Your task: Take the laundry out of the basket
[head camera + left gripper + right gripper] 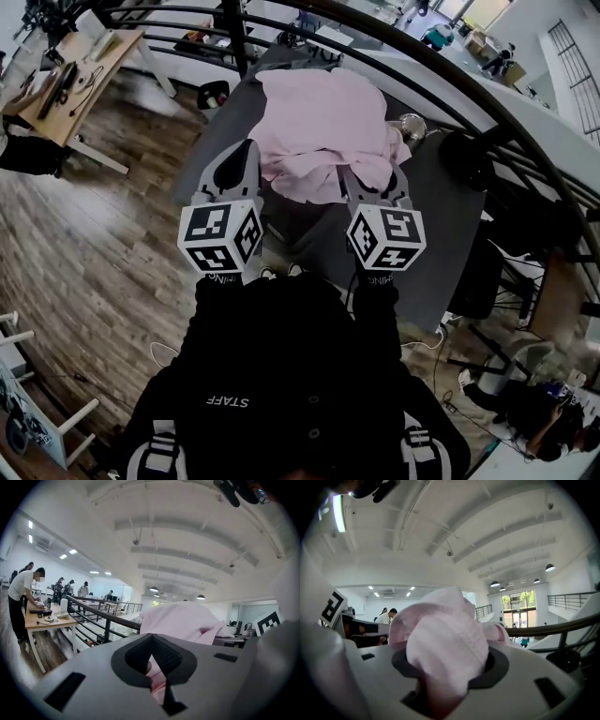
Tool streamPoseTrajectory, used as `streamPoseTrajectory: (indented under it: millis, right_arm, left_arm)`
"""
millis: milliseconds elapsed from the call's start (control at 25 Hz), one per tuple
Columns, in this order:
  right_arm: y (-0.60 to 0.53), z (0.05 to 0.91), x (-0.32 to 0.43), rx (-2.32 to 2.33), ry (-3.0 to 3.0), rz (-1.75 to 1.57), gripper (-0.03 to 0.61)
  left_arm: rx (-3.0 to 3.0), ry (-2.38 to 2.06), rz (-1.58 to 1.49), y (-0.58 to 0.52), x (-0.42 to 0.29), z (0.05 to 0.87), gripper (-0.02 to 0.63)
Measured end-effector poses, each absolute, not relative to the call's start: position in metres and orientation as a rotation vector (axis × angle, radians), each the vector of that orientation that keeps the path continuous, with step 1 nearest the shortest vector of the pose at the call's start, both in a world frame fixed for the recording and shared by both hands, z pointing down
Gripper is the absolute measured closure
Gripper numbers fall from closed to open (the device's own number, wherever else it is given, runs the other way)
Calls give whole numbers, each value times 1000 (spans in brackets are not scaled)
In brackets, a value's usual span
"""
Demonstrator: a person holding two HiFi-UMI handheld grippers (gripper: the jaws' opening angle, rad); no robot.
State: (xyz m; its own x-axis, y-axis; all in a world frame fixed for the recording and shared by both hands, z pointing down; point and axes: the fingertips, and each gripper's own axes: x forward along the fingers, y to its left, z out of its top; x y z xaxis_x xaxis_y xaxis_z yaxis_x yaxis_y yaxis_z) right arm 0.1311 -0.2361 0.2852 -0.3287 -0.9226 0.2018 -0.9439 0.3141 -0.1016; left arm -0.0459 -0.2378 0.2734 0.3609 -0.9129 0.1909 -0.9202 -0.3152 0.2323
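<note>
Left gripper [246, 164] and right gripper [373, 187] each clamped on pale pink laundry [323, 117], crumpled, soft folds

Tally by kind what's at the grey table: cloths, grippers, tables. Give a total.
Pink cloth: 1
Grippers: 2 (left gripper, right gripper, each shut on the cloth)
Grey table: 1
Total: 4

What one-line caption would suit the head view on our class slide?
Seen from above, the left gripper and right gripper both grip a pink garment over a grey table.
</note>
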Motion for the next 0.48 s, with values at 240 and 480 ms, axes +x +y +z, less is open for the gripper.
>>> streamPoseTrajectory:
  millis: [240,480]
  right_arm:
    - [-230,253,134,1874,-2478,236,335]
    - [-230,235,140,1978,-2479,211,334]
  left_arm:
    - [2390,-1676,14,-235,-40,248,615]
    - [2453,-1749,-15,-237,-41,223,615]
